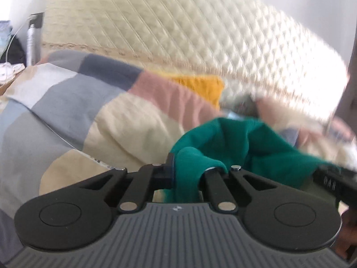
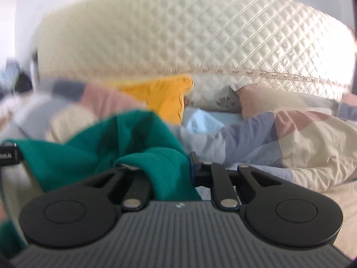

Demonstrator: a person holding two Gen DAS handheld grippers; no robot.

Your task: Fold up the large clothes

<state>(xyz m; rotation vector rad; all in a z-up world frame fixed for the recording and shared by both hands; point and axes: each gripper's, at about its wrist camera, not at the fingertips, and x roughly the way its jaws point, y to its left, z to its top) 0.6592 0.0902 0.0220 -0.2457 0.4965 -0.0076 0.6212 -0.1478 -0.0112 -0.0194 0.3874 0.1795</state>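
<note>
A green garment [image 1: 245,143] hangs stretched between my two grippers above a bed. My left gripper [image 1: 185,169] is shut on one bunched edge of it; cloth drapes over the fingers and hides the tips. In the right wrist view the same green garment [image 2: 125,145] spreads to the left, and my right gripper [image 2: 178,167] is shut on its other edge. The other gripper's black body shows at the right edge of the left wrist view [image 1: 334,178] and the left edge of the right wrist view [image 2: 9,156].
A patchwork duvet [image 1: 78,102] in grey, blue, pink and cream covers the bed. A cream quilted headboard [image 2: 189,35] stands behind. A yellow cloth [image 2: 165,98] and a light blue item [image 2: 200,122] lie near the pillows. A bedside clutter [image 1: 13,44] sits far left.
</note>
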